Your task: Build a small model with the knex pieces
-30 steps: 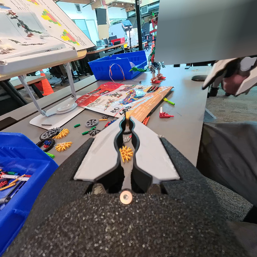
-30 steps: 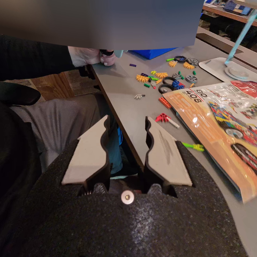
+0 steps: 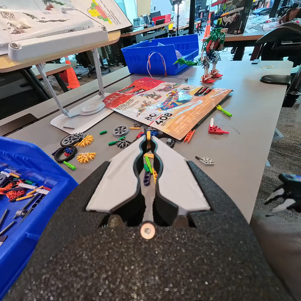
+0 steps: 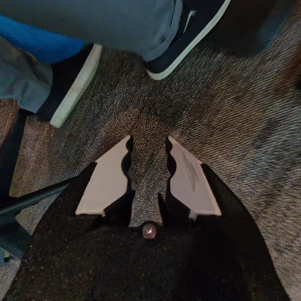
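My left gripper [image 3: 148,140] hangs over the grey table [image 3: 244,146] and is shut on a small yellow construction-toy piece [image 3: 148,138] pinched edge-on at the fingertips. Below it loose toy pieces are scattered: green rods [image 3: 147,164], a purple connector [image 3: 146,178], yellow snowflake connectors [image 3: 86,157], grey wheels [image 3: 120,130] and a black tyre [image 3: 65,153]. My right gripper [image 4: 149,140] is open and empty, off the table, pointing down at speckled carpet [image 4: 211,105] near a person's shoes [image 4: 184,48]. It also shows at the right edge of the left wrist view [image 3: 283,200].
A blue bin [image 3: 24,219] of parts stands at the near left, another blue bin [image 3: 159,55] at the back. A printed toy bag [image 3: 171,105], a white stand with an instruction sheet [image 3: 57,37], a built toy figure [image 3: 210,53] and a red connector [image 3: 215,129] are on the table. Tip to tip, the grippers are about 70 centimeters apart.
My left gripper has shifted and now pinches a yellow piece at its tips. My right gripper has dropped from the table edge to point at the floor, still open.
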Available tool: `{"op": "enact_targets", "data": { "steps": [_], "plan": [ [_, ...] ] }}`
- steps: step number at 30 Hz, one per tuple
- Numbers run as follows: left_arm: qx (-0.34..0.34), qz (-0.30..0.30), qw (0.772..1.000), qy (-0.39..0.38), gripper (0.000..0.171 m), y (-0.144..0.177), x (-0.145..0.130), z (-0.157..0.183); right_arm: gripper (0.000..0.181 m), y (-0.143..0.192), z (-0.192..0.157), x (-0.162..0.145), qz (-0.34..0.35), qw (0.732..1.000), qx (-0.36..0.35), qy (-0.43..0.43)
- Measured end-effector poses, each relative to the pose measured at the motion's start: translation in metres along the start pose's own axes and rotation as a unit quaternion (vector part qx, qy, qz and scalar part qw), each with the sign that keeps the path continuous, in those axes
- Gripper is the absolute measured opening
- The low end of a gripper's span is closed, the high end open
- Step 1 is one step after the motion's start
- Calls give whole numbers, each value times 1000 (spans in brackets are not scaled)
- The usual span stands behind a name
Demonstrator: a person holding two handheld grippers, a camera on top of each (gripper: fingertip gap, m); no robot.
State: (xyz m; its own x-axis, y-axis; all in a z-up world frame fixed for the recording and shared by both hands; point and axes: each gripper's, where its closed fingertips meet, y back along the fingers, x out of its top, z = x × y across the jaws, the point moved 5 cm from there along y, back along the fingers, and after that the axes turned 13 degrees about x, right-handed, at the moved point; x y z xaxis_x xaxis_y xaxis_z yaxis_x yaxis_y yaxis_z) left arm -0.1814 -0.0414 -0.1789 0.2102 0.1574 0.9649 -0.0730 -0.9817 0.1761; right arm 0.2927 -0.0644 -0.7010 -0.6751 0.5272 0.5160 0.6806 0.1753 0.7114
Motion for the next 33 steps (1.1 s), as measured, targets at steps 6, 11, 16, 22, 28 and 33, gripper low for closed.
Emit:
{"op": "enact_targets", "data": {
  "steps": [6, 11, 16, 22, 28, 33],
  "plan": [
    [3, 6, 1000, -3, 0, 1, 1, 0, 35, -62, -29, -31, 0, 997, 49, -64],
    [-1, 28, 1000, -3, 0, 5, 4, 1, 34, -40, -50, -39, 34, 992, 42, -112],
    [3, 33, 999, -4, 1, 6, 4, 0, 35, -10, -54, -72, 43, 984, 6, -172],
    [6, 36, 999, -5, 1, 6, 5, 0, 35, 17, -69, -128, 37, 973, -34, -226],
    [20, 31, 999, -30, 1, 4, 3, 4, 35, 9, -87, -178, 10, 965, -40, -259],
    [43, 30, 998, -45, 0, 1, 3, 2, 35, -9, -106, -194, -18, 961, -32, -273]
  ]
}}
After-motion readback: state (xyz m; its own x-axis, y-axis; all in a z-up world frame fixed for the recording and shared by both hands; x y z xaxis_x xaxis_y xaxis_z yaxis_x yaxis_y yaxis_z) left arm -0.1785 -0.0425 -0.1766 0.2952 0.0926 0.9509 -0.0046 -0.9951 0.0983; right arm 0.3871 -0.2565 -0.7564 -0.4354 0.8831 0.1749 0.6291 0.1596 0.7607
